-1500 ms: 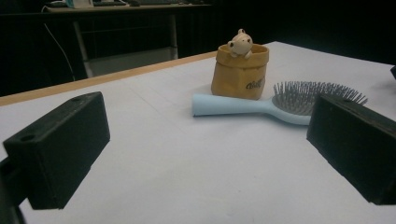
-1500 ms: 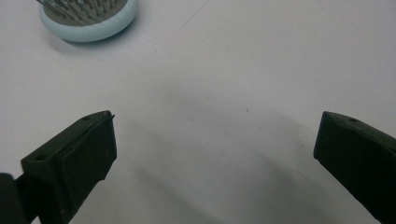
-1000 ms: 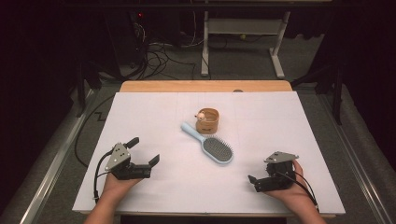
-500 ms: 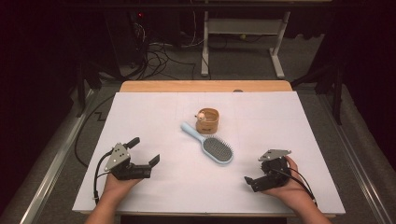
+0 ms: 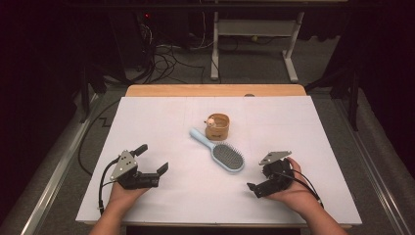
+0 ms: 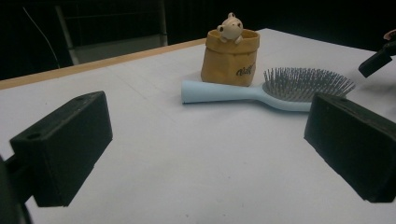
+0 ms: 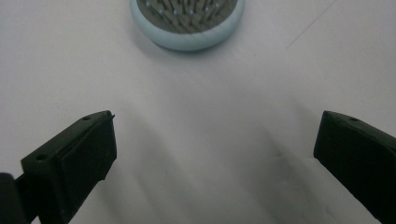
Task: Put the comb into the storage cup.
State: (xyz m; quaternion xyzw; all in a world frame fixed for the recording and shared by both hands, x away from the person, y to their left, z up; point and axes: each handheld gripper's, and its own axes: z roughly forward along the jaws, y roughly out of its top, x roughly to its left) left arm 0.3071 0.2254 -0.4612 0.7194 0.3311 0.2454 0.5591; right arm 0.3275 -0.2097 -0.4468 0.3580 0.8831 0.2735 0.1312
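The only writing stood on the front of the small tan paper-bag-shaped holder point(image 6: 230, 57): a short dark word in cursive script, low on its right side in the left gripper view. It was too small and blurred to read.

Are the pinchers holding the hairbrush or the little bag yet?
No, nothing is held. The left gripper and right gripper are both open, apart from the hairbrush and the bag.
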